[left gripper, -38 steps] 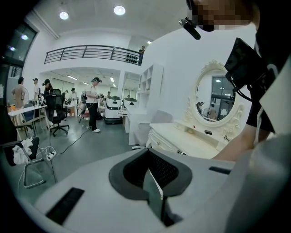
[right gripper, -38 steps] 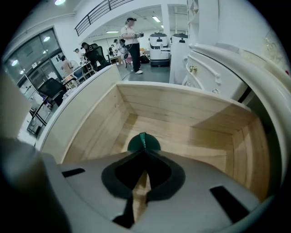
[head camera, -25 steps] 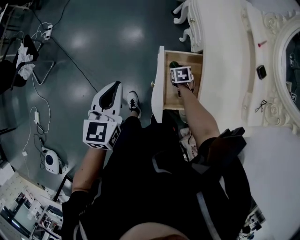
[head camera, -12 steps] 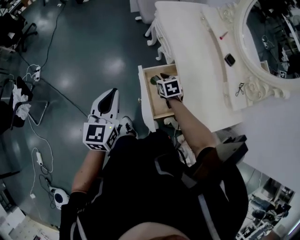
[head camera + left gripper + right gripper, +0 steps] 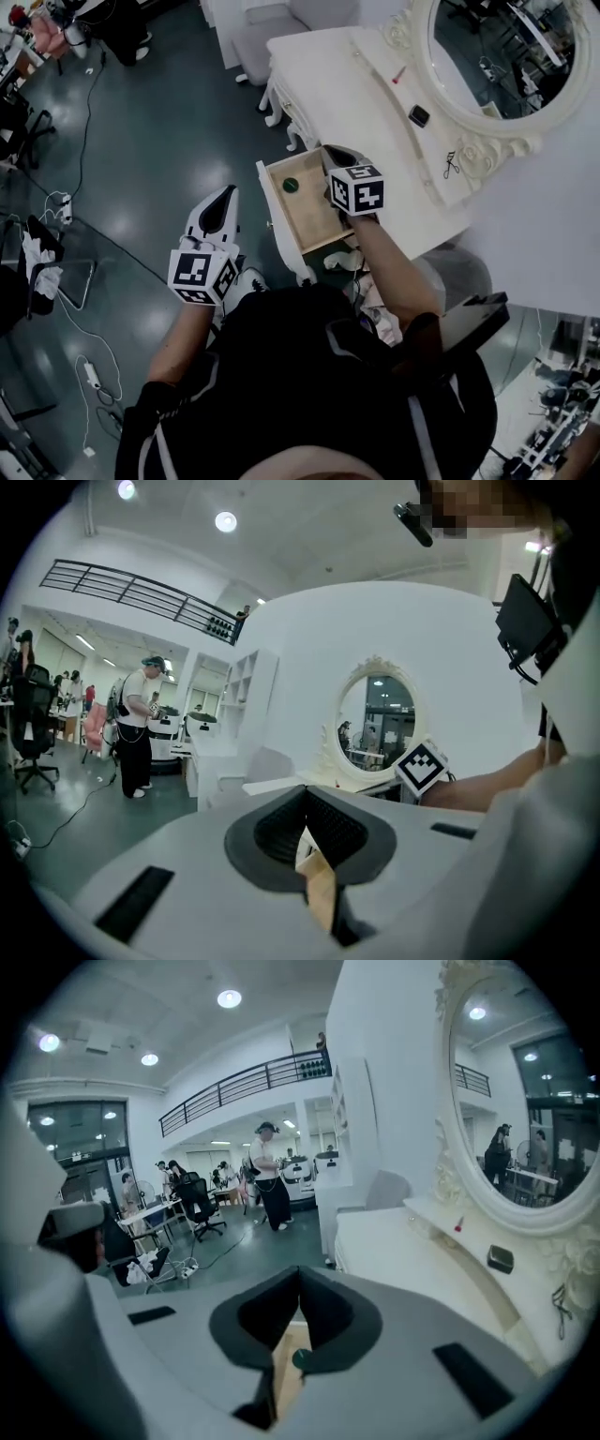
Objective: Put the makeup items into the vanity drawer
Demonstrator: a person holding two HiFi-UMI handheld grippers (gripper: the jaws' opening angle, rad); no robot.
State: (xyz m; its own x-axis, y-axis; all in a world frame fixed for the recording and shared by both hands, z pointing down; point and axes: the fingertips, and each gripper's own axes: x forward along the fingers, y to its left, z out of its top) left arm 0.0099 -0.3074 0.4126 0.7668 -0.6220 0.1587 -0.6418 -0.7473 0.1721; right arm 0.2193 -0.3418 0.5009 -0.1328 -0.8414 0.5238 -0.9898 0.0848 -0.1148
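While the left gripper [image 5: 225, 199] is hanging aside with its jaws squeezed together on nothing, a green round thing [image 5: 291, 185] is lying in the open drawer [image 5: 314, 220]. The right gripper [image 5: 337, 159] is hovering over that drawer, its empty jaws just closing tight, and the black box [image 5: 419, 115] is waiting on the table [image 5: 328, 84] farther right, nearer this gripper.

Open drawer [image 5: 315, 214] — one green item [image 5: 291, 185] inside.

The open drawer [image 5: 314, 220] lies free from above; 1 green round item [image 5: 291, 185] sits in its far left corner. The right gripper [image 5: 331, 153] hangs over its right side, by the vanity top [image 5: 328, 75].
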